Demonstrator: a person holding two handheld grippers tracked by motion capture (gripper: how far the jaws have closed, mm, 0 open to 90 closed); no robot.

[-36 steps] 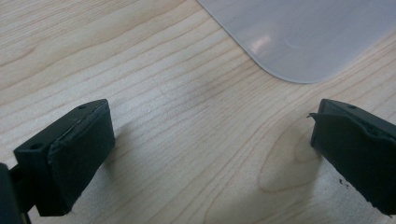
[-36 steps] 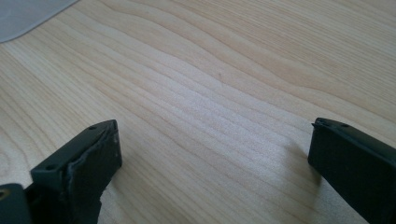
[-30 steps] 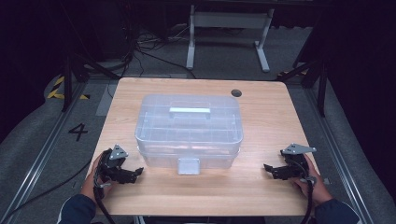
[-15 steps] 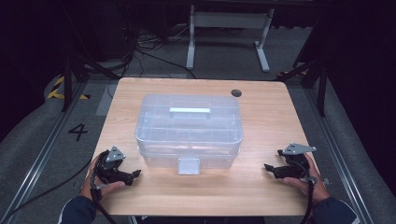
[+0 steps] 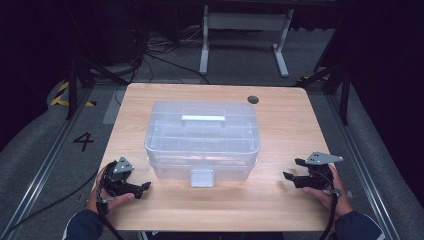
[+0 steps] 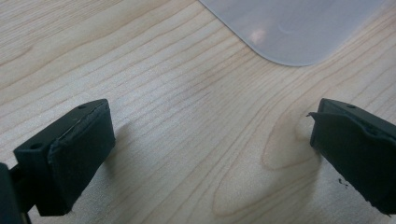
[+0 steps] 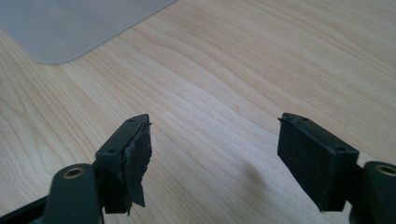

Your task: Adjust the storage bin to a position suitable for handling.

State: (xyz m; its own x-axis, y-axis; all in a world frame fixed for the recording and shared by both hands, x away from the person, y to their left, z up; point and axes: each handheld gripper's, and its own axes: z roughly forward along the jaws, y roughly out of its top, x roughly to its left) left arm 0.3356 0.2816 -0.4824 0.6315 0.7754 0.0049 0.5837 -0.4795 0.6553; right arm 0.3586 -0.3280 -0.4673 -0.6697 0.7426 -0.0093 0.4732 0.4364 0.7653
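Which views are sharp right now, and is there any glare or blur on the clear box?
High view: table evenly lit, surroundings dark, clear box hazy with soft sheen. Left gripper view: wood grain crisp, box corner blurred with a small bright spot. Right gripper view: grain sharp, box corner a soft grey smear.

1. High view: the wooden table (image 5: 280, 150) is evenly and brightly lit from above; the surrounding floor and background fall into deep darkness.
2. The clear plastic box (image 5: 202, 137) shows soft pale glare on its lid; the picture is slightly soft overall.
3. Left gripper view: bright, with diffuse shadows under both jaws; the near pads (image 6: 79, 154) are blurred.
4. Right gripper view: wood grain sharp at centre, box corner (image 7: 70, 28) hazy, faint shadow between the jaws.
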